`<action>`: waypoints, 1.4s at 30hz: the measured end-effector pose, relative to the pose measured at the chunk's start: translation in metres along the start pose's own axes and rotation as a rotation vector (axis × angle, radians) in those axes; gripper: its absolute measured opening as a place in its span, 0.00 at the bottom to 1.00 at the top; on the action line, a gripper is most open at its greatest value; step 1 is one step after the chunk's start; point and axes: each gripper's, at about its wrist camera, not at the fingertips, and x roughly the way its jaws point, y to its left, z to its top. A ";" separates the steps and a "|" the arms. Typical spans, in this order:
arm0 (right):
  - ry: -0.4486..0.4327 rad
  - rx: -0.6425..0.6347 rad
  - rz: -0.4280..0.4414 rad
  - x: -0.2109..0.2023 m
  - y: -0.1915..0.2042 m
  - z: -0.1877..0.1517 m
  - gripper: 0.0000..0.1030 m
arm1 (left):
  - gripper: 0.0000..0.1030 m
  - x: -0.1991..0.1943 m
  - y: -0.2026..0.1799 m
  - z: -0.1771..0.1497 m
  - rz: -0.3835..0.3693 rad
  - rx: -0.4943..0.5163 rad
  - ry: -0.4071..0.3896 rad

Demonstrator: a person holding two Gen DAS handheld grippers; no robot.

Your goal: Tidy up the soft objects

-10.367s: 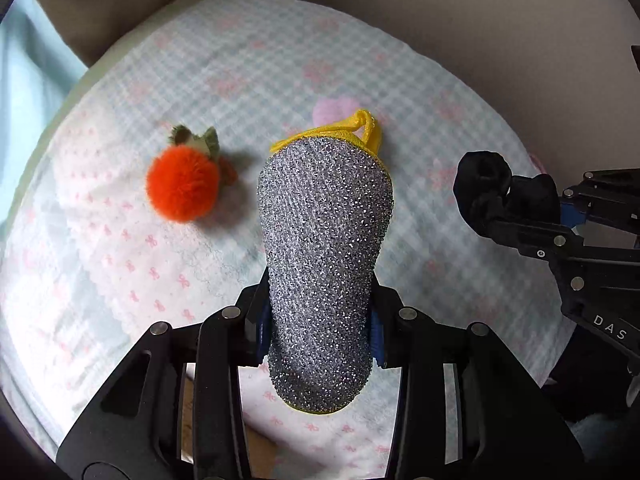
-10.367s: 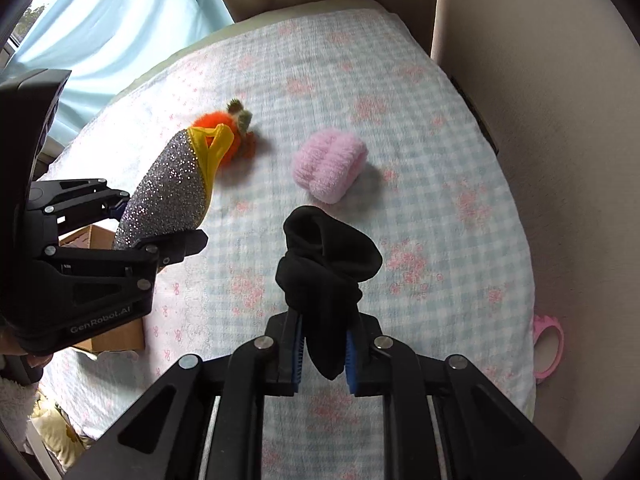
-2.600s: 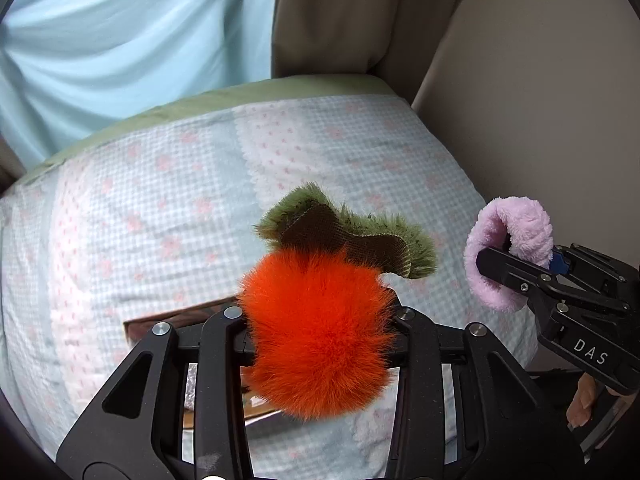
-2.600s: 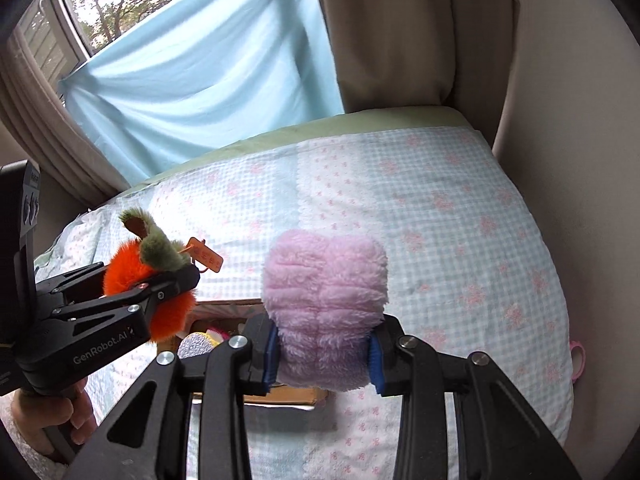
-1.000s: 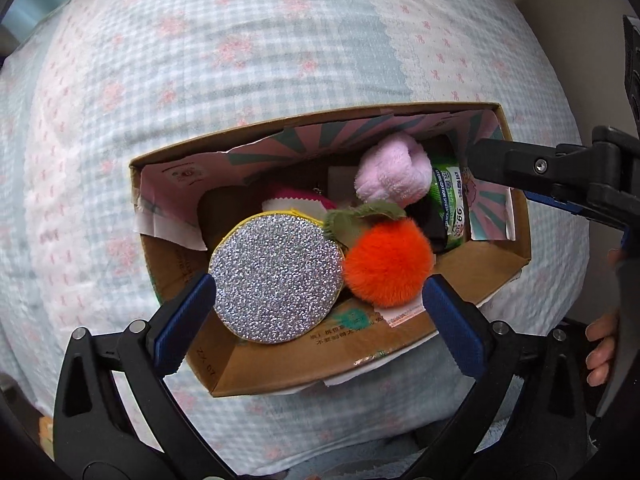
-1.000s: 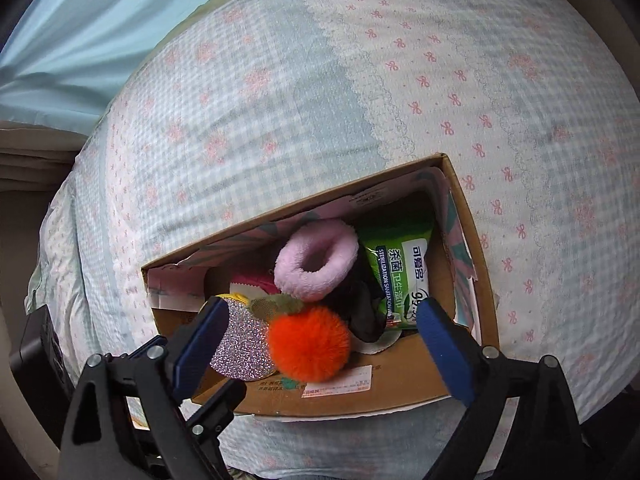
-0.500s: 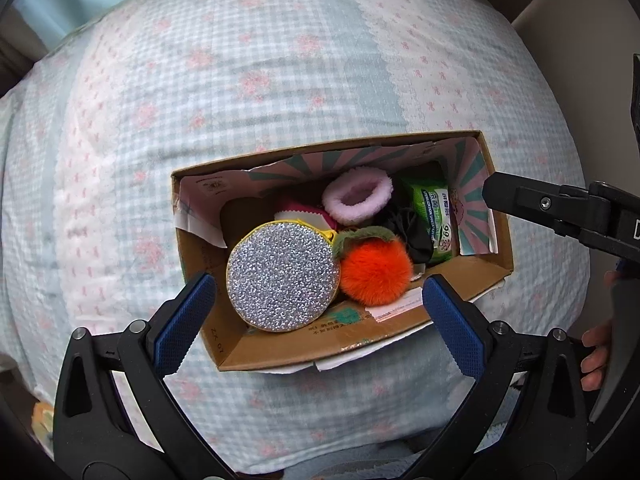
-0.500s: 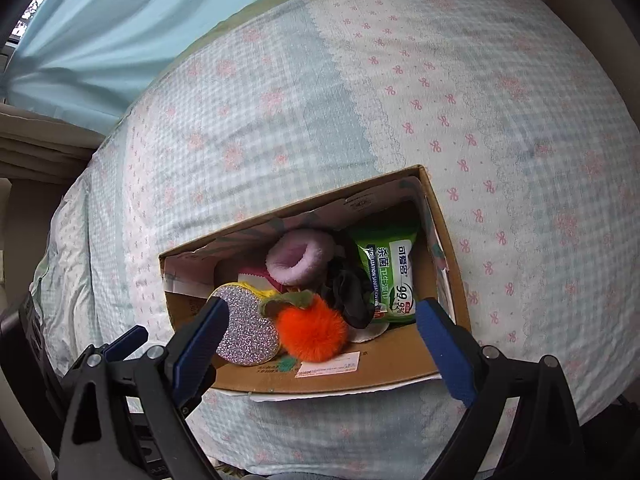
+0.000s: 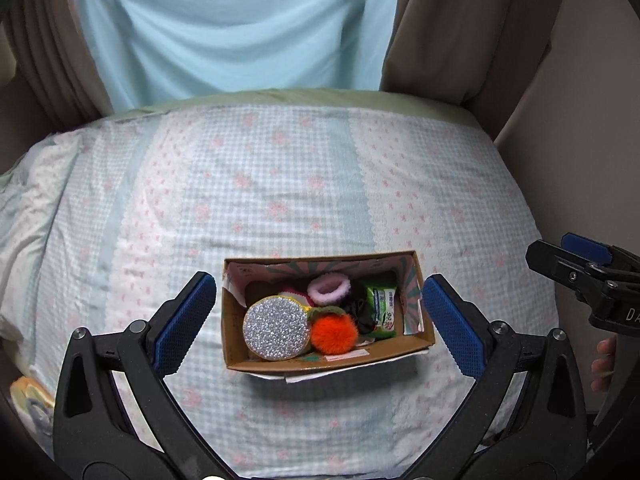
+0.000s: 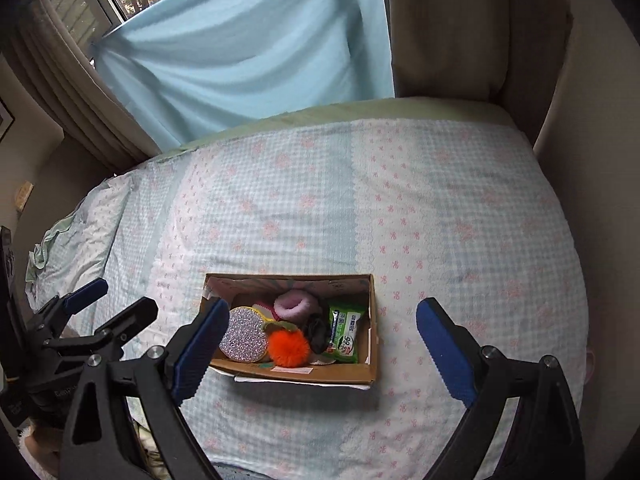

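1. Left wrist view: the left gripper (image 9: 320, 324) is spread wide and empty, above the cardboard box (image 9: 328, 362) on the checked bedspread (image 9: 280, 184).
2. Box contents: silver scrubber (image 9: 277, 328), orange pompom (image 9: 334, 333), pink scrunchie (image 9: 329, 289), black cloth (image 9: 362, 316), green wipes pack (image 9: 383, 310) (all inside).
3. Right wrist view: the right gripper (image 10: 320, 344) is wide, holding nothing, above the same box (image 10: 304, 376); pompom (image 10: 288, 347) beside scrubber (image 10: 243, 340).

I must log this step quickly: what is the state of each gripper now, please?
Left gripper: open, holding nothing, above the cardboard box.
Right gripper: open, holding nothing, above the same box.
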 end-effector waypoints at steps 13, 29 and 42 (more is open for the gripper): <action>-0.359 -0.084 -0.108 -0.164 -0.019 -0.011 0.91 | 1.00 -0.163 -0.060 -0.002 0.045 -0.039 -0.358; -0.456 -0.089 -0.180 -0.198 -0.032 -0.036 0.91 | 1.00 -0.199 -0.106 -0.039 0.078 0.020 -0.479; -0.465 -0.079 -0.198 -0.201 -0.035 -0.045 0.91 | 1.00 -0.203 -0.111 -0.044 0.073 0.034 -0.482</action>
